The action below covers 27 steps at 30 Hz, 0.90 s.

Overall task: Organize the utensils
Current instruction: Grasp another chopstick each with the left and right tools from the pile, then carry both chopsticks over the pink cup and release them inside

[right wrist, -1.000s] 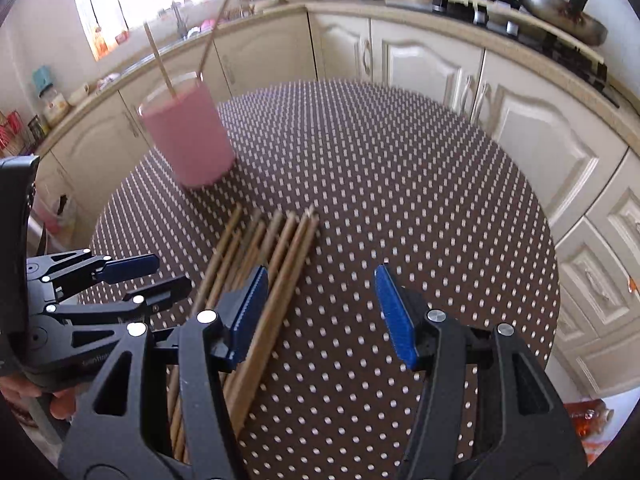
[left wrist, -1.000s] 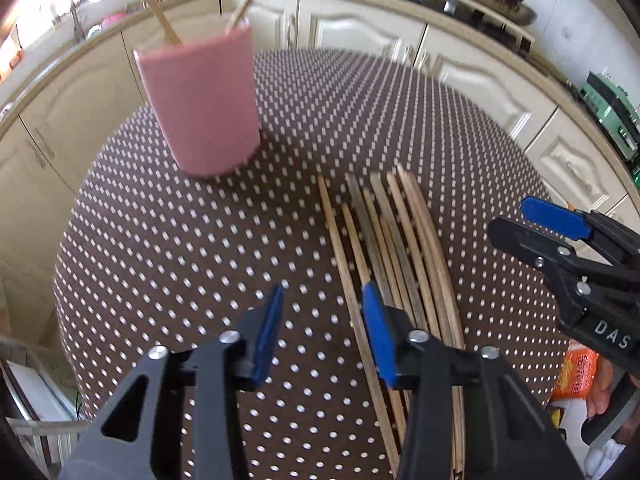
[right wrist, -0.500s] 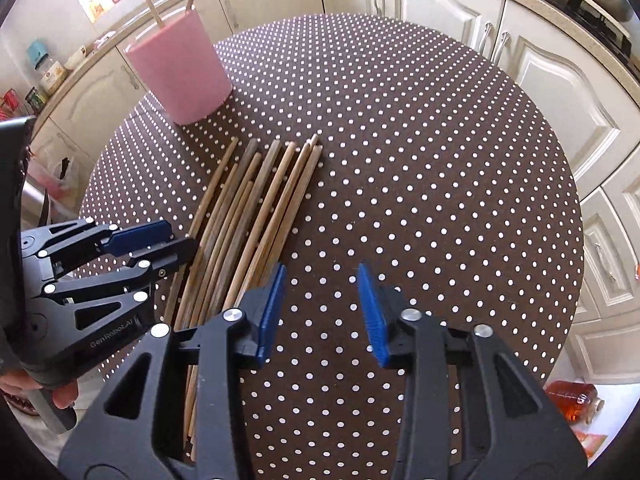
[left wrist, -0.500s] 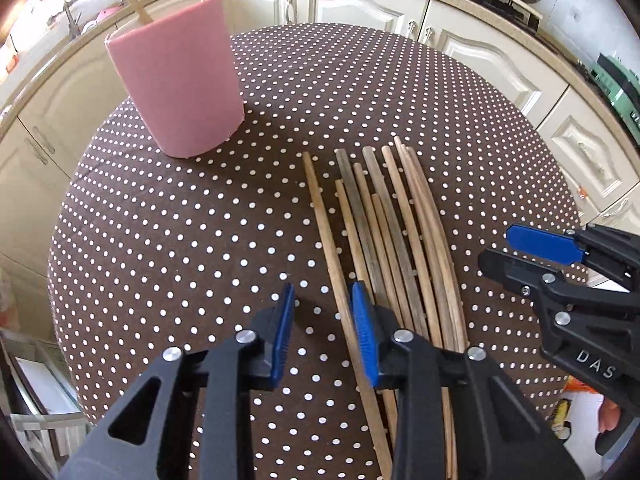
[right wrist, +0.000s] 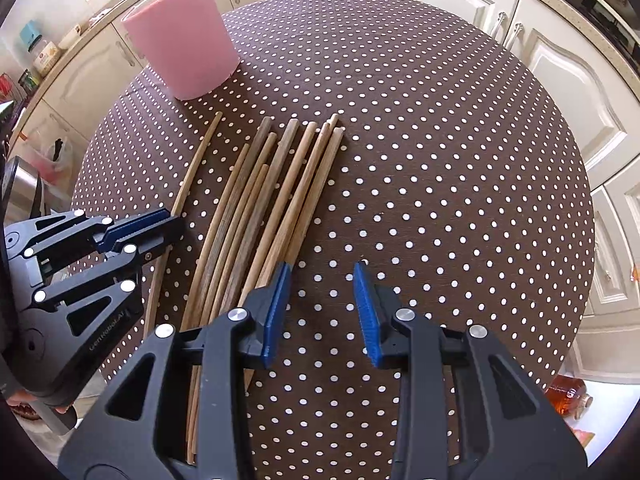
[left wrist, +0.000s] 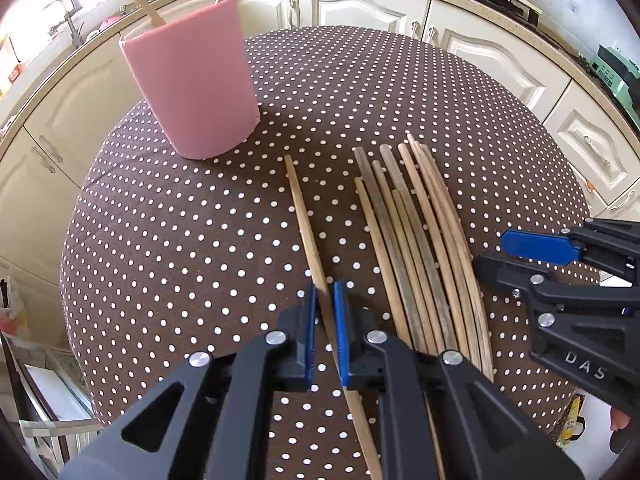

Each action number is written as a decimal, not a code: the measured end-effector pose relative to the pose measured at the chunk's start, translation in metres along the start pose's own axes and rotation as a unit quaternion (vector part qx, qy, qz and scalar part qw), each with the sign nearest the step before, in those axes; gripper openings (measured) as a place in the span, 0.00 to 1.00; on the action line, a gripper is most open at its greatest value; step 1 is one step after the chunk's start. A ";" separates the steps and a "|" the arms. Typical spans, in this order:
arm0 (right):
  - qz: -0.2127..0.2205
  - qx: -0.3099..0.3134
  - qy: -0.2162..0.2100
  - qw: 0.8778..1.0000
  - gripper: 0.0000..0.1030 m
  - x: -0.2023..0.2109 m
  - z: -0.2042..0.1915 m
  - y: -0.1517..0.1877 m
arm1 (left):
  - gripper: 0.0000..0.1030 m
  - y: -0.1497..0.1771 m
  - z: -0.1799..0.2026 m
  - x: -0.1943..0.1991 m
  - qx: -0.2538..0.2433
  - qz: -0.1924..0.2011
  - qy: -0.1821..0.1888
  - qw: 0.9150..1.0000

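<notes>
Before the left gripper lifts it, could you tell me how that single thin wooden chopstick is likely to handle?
The single thin wooden chopstick probably stays stiff and light: it is slender bare wood. Pinched near one end by the left gripper, its long free end may droop or pivot. If released on the dotted tablecloth, it might roll, being round.

Strong daylight enters from a window (left wrist: 44, 12) at the upper left of both views, blown out to white glare in the left wrist view, and the scene is bright throughout. The pink cup (left wrist: 192, 84) throws a soft shadow to its right onto the dotted counter (left wrist: 168, 240). Both pictures are sharp at the centre, but fisheye distortion bows the cabinets (right wrist: 560, 76) and darkens the corners.
</notes>
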State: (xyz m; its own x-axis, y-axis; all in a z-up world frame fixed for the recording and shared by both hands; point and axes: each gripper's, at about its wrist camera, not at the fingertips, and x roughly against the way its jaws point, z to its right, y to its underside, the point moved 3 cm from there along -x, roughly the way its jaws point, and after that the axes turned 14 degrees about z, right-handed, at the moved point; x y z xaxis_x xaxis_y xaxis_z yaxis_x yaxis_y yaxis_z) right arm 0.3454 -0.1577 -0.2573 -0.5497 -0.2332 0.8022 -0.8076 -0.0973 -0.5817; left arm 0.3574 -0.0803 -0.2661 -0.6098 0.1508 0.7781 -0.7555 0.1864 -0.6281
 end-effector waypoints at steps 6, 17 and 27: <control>-0.014 0.010 0.005 1.000 0.32 -0.008 -0.015 -0.001 | 0.08 0.011 -0.018 0.013 0.006 0.001 -0.001 1.000; -0.027 0.038 0.037 0.998 0.11 -0.022 -0.029 -0.009 | 0.06 0.012 -0.023 0.016 0.020 0.005 0.010 1.000; 0.043 0.028 0.024 0.998 0.06 0.004 -0.006 -0.024 | 0.06 -0.007 -0.048 0.065 0.048 0.100 0.038 0.993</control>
State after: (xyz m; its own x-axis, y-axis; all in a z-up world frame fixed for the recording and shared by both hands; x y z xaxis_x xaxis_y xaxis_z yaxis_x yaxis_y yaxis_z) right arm 0.3612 -0.1504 -0.2399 -0.6270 -0.1960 0.7539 -0.7446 -0.1335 -0.6540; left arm 0.3348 -0.0251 -0.2115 -0.7324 0.2484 0.6339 -0.6434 0.0519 -0.7637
